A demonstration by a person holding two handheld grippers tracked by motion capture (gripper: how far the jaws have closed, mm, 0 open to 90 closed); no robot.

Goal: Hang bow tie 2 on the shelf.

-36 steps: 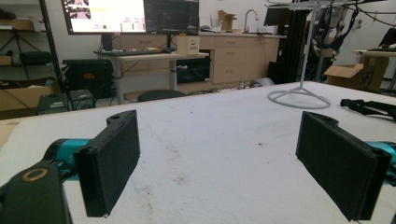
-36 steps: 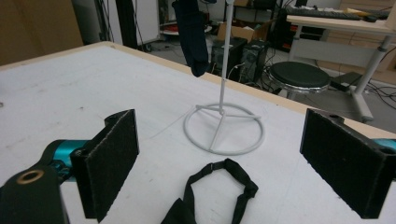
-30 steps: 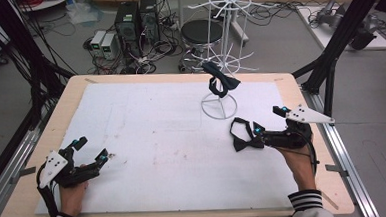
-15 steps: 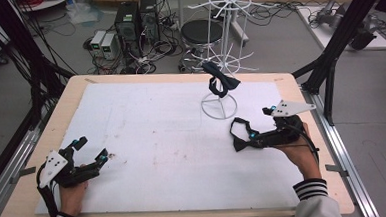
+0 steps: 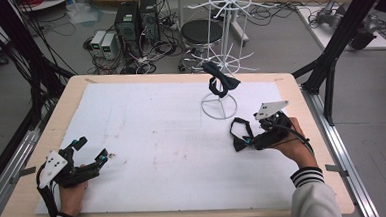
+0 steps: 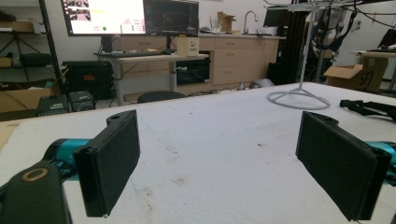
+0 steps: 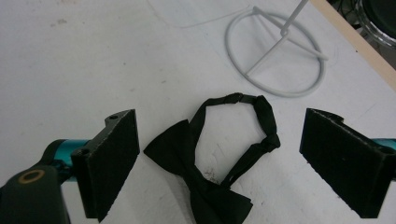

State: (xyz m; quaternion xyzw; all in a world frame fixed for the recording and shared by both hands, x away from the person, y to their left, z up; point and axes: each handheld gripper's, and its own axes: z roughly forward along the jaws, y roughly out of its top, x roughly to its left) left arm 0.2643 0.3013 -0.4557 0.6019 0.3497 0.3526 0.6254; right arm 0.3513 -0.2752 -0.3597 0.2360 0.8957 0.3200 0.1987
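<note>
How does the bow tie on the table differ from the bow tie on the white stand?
The bow tie on the table lies flat with its strap in an open loop; the bow tie on the stand hangs raised on the white stand. The first lies between the right gripper's open jaws; the second is untouched. Both are black.

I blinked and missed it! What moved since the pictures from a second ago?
The right gripper slid a little toward the wire stand, jaws open around the bow tie on the table, not gripping it. The left gripper stayed open in its place. The bow tie on the stand and the one on the table did not move.
</note>
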